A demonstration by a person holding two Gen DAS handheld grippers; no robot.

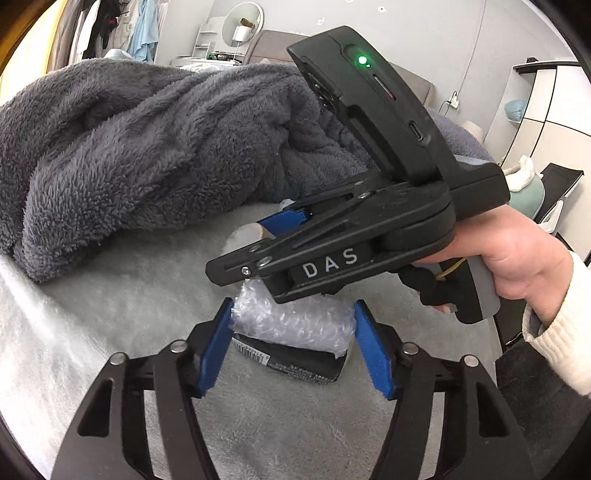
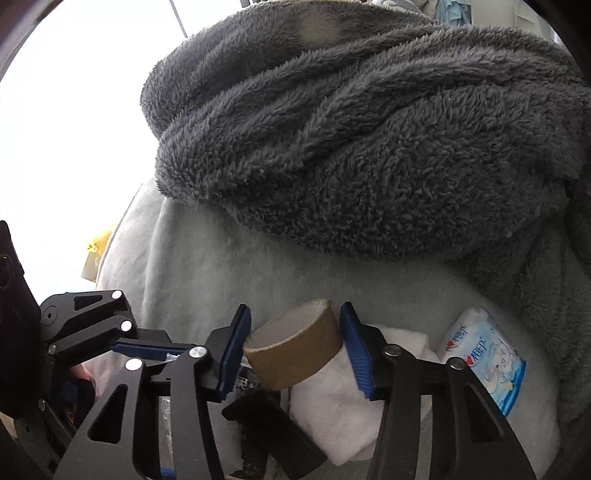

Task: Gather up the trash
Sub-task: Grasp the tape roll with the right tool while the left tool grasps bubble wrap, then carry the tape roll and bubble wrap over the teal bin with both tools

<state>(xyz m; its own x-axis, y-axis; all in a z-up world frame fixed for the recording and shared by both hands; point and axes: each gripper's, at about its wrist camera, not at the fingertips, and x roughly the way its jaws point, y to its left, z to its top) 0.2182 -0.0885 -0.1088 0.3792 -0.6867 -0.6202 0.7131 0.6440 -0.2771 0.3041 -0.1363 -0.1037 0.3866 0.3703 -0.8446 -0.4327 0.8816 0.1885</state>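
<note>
The left claw [image 1: 293,347] reaches forward and slightly down over the pale fleece bed cover [image 1: 110,317], its blue pads [image 1: 212,350] set on either side of a crumpled wad of clear bubble wrap [image 1: 295,321]. The pads sit against the wad's two ends, so the claw looks clenched on it, though how firm the grip is I cannot tell. Just under the wad lies a flat black packet with a white barcode label [image 1: 295,363], resting on the cover.

Above it, in the middle of the left wrist view, the right claw [image 1: 258,229] comes in from the right edge, held level in a bare hand [image 1: 517,258] with a cream knitted cuff. In its own view the right claw [image 2: 293,347] grasps a short brown cardboard tube [image 2: 295,350] crosswise, both blue pads [image 2: 356,354] pressed to its sides. Beneath the tube lies white crumpled tissue [image 2: 332,406], and at lower right a blue-and-white printed tissue pack [image 2: 487,365] rests on the cover.

A heaped dark grey fleece blanket [image 2: 369,147] fills the upper half of both views. Hanging clothes [image 1: 110,29] and a round mirror [image 1: 245,18] show at the upper left of the left wrist view.
</note>
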